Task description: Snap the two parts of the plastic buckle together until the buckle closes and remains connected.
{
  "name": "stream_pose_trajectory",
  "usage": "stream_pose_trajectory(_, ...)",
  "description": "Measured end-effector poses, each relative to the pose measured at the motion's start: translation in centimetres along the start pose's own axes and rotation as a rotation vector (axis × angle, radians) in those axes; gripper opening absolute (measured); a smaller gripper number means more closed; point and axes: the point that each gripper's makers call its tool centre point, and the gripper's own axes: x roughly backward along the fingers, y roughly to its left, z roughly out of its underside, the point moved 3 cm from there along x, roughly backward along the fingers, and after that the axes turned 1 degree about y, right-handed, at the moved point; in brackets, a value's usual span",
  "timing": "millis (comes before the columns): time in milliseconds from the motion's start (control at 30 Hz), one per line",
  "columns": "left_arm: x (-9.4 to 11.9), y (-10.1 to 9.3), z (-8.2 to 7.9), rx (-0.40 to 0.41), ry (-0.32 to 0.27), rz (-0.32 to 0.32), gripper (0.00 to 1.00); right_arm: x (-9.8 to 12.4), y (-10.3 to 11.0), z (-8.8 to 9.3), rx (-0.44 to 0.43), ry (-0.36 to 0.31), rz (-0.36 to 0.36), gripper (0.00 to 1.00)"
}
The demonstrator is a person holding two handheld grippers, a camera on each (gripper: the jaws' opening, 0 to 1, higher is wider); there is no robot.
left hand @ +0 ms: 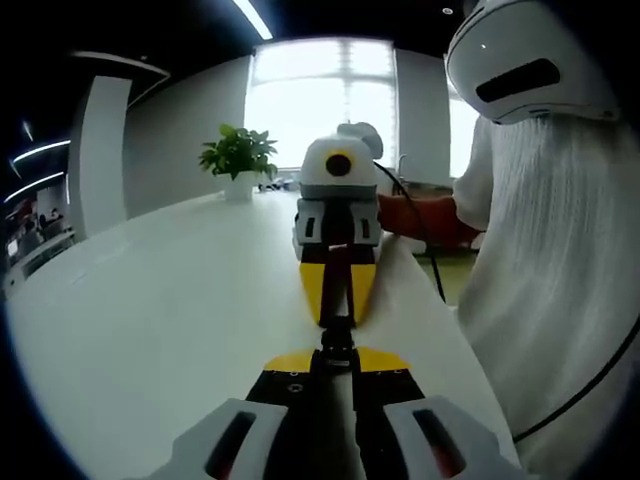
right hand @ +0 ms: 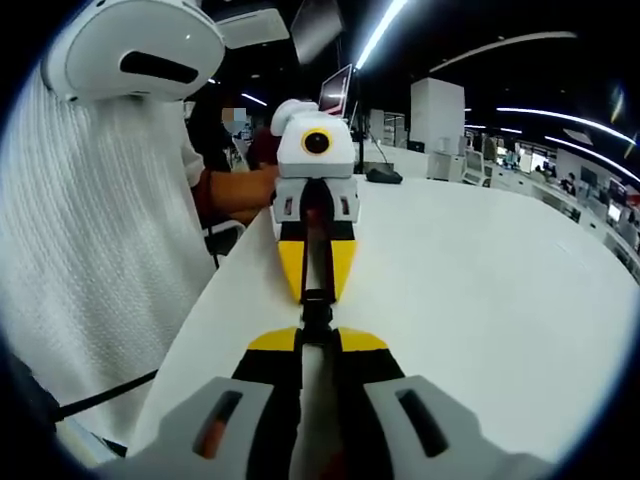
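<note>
White table; facing tongs hide most buckle.

— Where is the light from?
— The window glares white, washing out its panes; ceiling strips streak overhead.
— Sharpness?
— The white table reads evenly bright, but fisheye bends the edges, and the background goes soft.
</note>
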Motion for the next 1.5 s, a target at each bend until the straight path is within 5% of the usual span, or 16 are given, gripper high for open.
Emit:
stream_pose_trajectory(1067, 0.0, 0.0, 0.0, -0.019, 0.013, 0.039, 0.08, -0.6, 0.1, -0.3, 0.001, 0.000, -0.057, 0.10)
stream_pose_trajectory(1133, -0.6, -0.7, -0.4, -0.053, -0.014, 0.090, 0.08, -1.2, 0.4, -0.7, 0.044, -0.017, -0.087, 0.10)
stream_pose_trajectory(1500, 0.0, -0.4, -0.2, -0.031, -0.004, 0.062, 0.09, -0.7, 0.3, -0.9, 0.031, -0.011, -0.080, 0.11)
